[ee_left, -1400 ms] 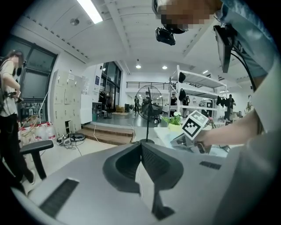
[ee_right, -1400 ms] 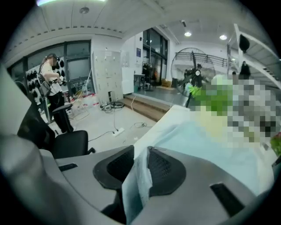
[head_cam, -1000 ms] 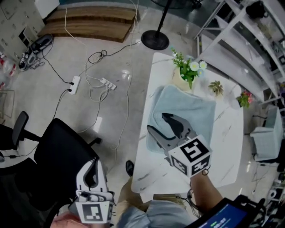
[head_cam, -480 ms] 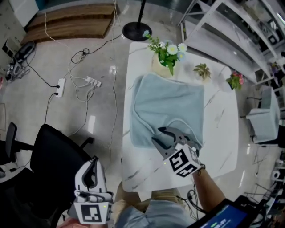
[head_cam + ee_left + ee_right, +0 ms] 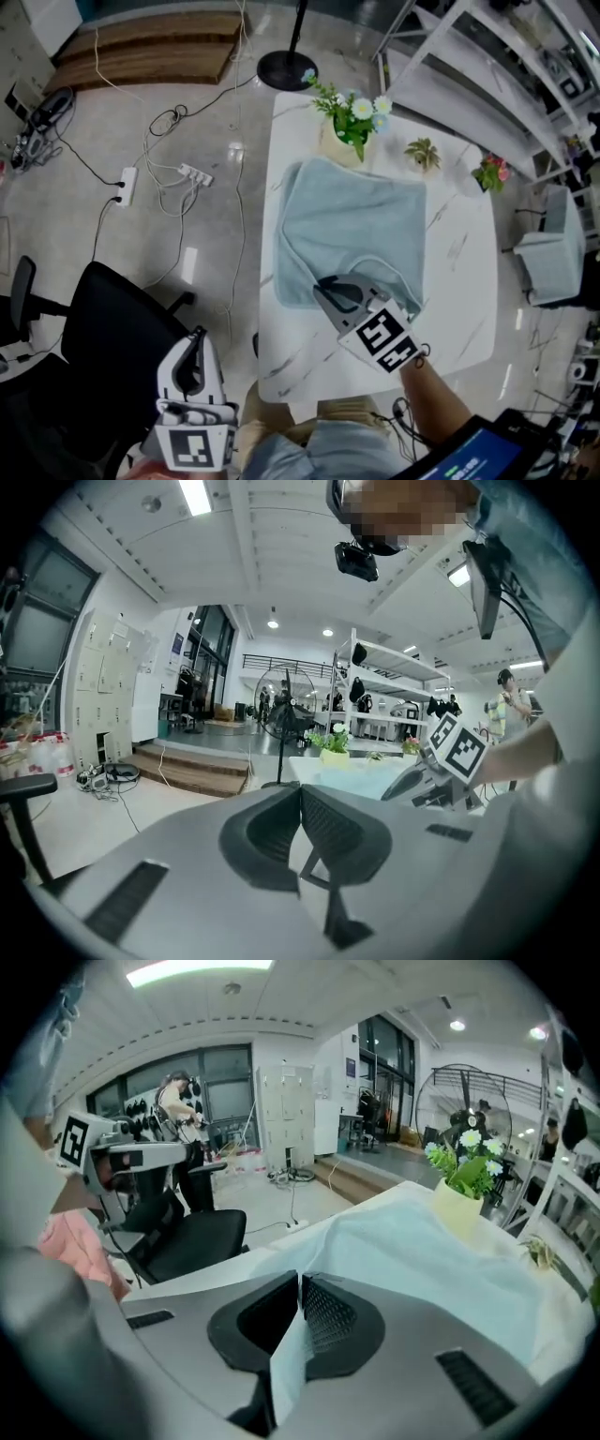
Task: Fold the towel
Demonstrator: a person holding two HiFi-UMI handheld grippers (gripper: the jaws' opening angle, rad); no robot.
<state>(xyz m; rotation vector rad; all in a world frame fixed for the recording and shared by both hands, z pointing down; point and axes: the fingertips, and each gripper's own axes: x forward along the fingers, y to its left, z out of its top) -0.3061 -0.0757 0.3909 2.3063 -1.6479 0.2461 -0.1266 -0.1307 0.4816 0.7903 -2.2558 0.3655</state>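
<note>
The right gripper (image 5: 299, 1279) has just been closing its jaws, and they now stand pinched together on a fold of the pale blue-green terry towel (image 5: 412, 1251); a strip of the cloth runs between the black ribbed pads and hangs out below them. In the head view this right gripper (image 5: 323, 286) tilts down at the towel's near edge, where the fabric rises in a loose ridge.

From there the towel (image 5: 352, 220) lies spread flat away from the gripper across the left half of the white marble-patterned table (image 5: 469, 281). One side of it runs along the table's left edge, and its far side ends just beside the pale yellow pot of green leaves and white flowers (image 5: 352, 117) at the far edge. Two smaller potted plants (image 5: 424, 150) stand near the far right corner, apart from the cloth.

The left gripper (image 5: 300, 789) has its jaws together with nothing between them. It (image 5: 194, 342) hangs off the table's near left corner, above the black office chair (image 5: 122, 328), well apart from the towel.
</note>
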